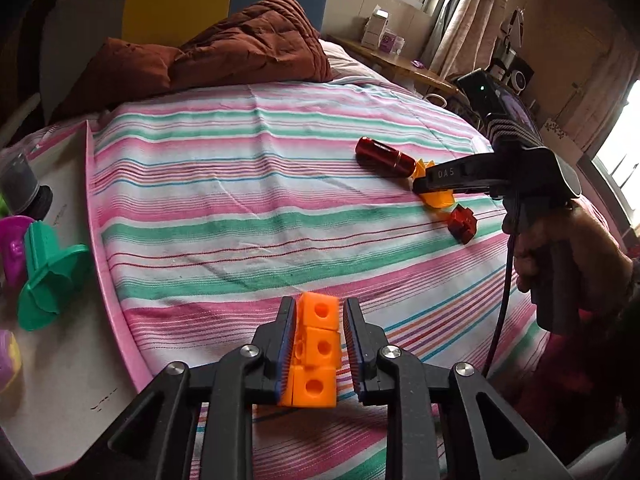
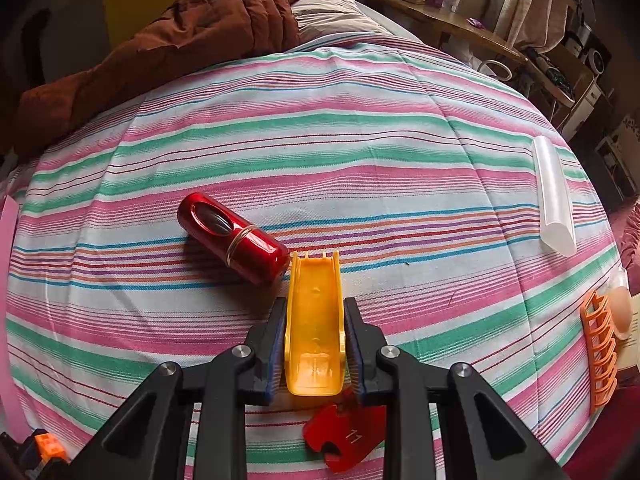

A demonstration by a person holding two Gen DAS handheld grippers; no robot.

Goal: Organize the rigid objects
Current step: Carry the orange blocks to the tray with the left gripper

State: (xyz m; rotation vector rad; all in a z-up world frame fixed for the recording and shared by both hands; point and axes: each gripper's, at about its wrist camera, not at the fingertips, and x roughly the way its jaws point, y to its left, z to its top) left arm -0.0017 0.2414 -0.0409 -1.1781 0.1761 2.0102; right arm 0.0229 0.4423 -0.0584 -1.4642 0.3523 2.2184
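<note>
The left gripper (image 1: 319,336) is clamping the orange blocks (image 1: 316,354) at bottom centre, the right gripper (image 2: 314,332) is clamping the yellow chute (image 2: 314,320) mid-frame; both likely carrying next to the tray (image 1: 90,184) at left

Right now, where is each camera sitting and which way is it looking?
Left wrist: rides the left gripper, looking forward over the striped bed toward the brown quilt; shows its jaws around the orange block piece, plus the person's right hand.
Right wrist: rides the right gripper, facing the same way; shows its jaws clamping the yellow slide piece.
Shared: the red cylinder, yellow slide piece and flat red piece.
</note>
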